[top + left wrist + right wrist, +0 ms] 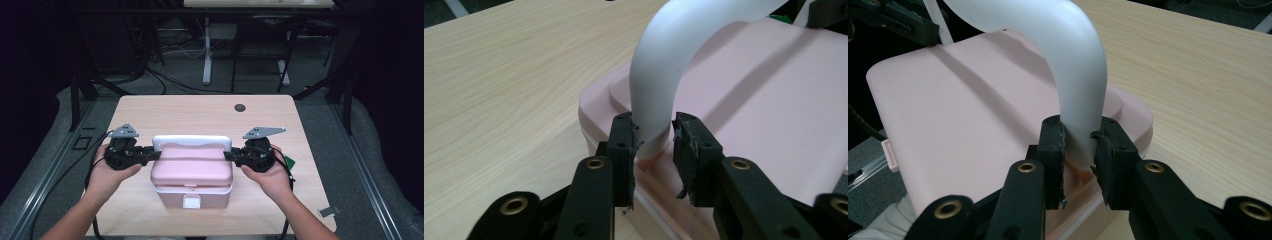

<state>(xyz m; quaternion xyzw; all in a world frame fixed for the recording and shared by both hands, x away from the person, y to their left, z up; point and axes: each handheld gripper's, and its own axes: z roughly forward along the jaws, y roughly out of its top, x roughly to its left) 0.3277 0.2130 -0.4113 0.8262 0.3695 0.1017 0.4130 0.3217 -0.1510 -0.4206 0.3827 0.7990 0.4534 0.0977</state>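
The pink lunch box sits near the middle of the light wooden table, toward the person's side, with its lid shut and a small white latch on the wall that faces the person. A white handle arches over the far half of the lid, running from the box's left side to its right, and each of its ends drops down to a pivot on the side wall. In the high view the person's two hands come in from the bottom edge and hold the grippers level against the two sides of the box, each pointing inward at one end of the handle. The left gripper straddles the left end of the handle just above the pivot; its left pad touches the white plastic, while a thin gap shows between the handle and the right pad, so the jaws stand slightly apart around the handle and do not clamp it. The right gripper has the right end of the handle between its jaws, and both pads press against it, so it is clamped on the handle. The pads on both grippers look worn, with frayed edges. Smaller things lie apart from the box: a dark round hole near the far edge of the table, and a green tag just beyond the right hand.
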